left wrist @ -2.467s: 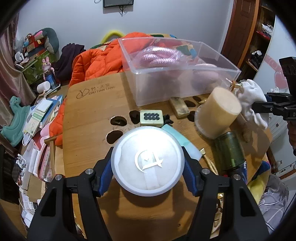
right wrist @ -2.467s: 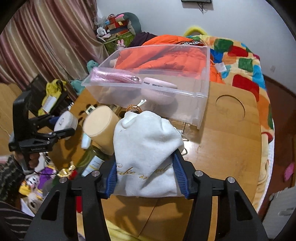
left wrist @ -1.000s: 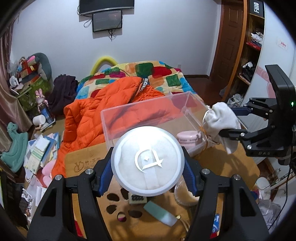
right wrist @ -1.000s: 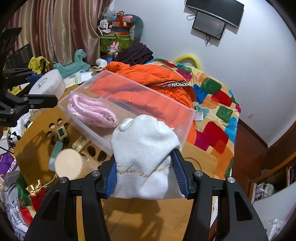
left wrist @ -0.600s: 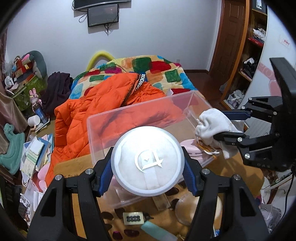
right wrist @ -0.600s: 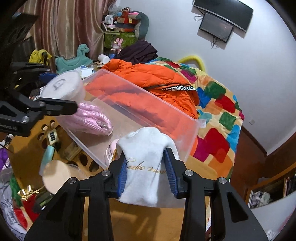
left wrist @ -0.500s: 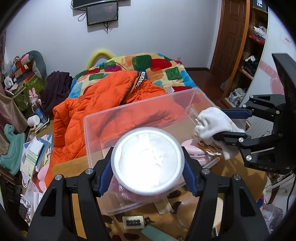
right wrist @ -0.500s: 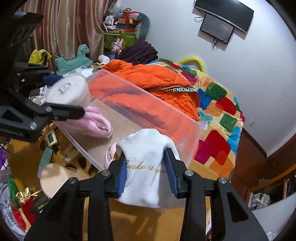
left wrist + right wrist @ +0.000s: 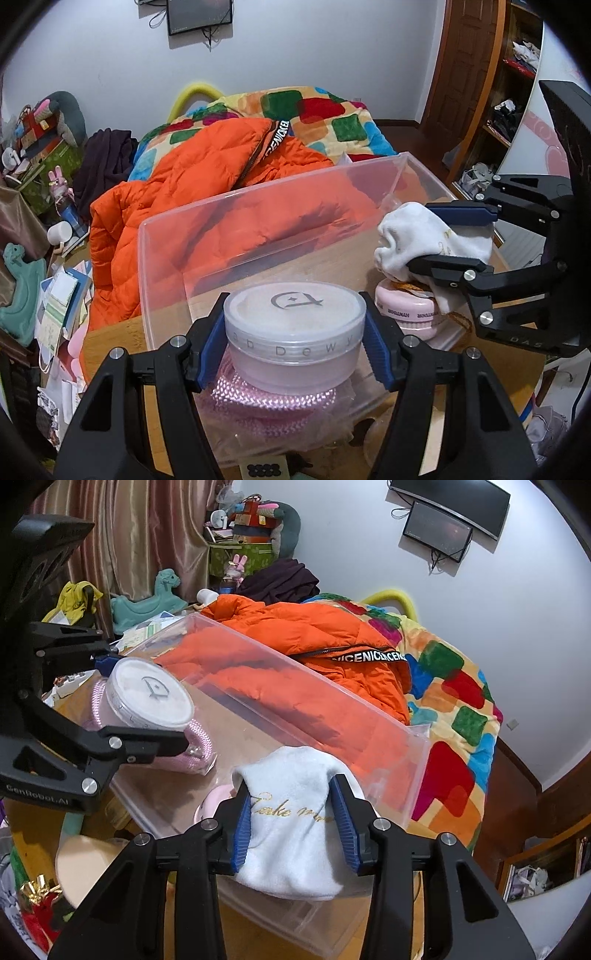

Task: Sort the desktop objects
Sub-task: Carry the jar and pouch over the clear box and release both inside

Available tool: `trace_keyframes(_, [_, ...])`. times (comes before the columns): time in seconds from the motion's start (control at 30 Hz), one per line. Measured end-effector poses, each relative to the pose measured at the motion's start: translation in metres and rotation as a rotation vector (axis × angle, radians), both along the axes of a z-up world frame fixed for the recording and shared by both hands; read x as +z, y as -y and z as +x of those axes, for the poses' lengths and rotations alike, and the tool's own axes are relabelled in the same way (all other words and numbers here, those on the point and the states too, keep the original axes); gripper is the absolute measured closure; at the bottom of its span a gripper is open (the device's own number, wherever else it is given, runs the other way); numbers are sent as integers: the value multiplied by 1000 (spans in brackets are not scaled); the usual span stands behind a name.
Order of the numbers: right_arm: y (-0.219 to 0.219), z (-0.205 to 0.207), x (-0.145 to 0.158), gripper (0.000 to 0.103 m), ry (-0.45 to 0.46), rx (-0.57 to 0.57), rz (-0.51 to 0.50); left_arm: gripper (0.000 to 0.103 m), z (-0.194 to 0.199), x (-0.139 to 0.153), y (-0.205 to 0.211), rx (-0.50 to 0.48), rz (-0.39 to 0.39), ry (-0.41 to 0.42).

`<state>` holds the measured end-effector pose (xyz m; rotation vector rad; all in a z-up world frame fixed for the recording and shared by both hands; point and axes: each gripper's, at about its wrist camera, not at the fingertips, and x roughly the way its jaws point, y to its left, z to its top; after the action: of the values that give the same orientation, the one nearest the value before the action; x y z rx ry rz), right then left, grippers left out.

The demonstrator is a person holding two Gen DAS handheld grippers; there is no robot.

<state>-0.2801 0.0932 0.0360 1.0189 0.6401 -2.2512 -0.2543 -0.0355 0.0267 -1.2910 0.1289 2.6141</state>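
Observation:
My left gripper (image 9: pixel 295 352) is shut on a round white jar (image 9: pixel 293 338) with a logo lid, held over the left end of a clear plastic bin (image 9: pixel 166 258), just above a pink coiled item (image 9: pixel 273 400) inside it. The jar also shows in the right wrist view (image 9: pixel 147 696). My right gripper (image 9: pixel 293 825) is shut on a white cloth pouch (image 9: pixel 291 823) with gold lettering, held over the bin's (image 9: pixel 332 709) right end. The pouch also shows in the left wrist view (image 9: pixel 432 236), above a pink case (image 9: pixel 406 314) lying in the bin.
The bin stands on a wooden table (image 9: pixel 110 336). An orange jacket (image 9: pixel 184 192) and a patchwork quilt (image 9: pixel 454 701) lie behind it. A tan cylinder (image 9: pixel 85 864) stands on the table by the bin's near side. Clutter fills the floor at left (image 9: pixel 55 295).
Both grippers rose from the table and moved over the bin. The jar has tilted and come down onto the pink coil. The pouch has lowered over the bin's right end.

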Motion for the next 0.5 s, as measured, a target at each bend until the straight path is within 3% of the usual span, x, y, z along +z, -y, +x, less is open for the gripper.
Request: trace_keyframes(0.5, [9, -11, -14, 65, 10, -33, 40, 38, -5, -11, -8, 1, -63, 11])
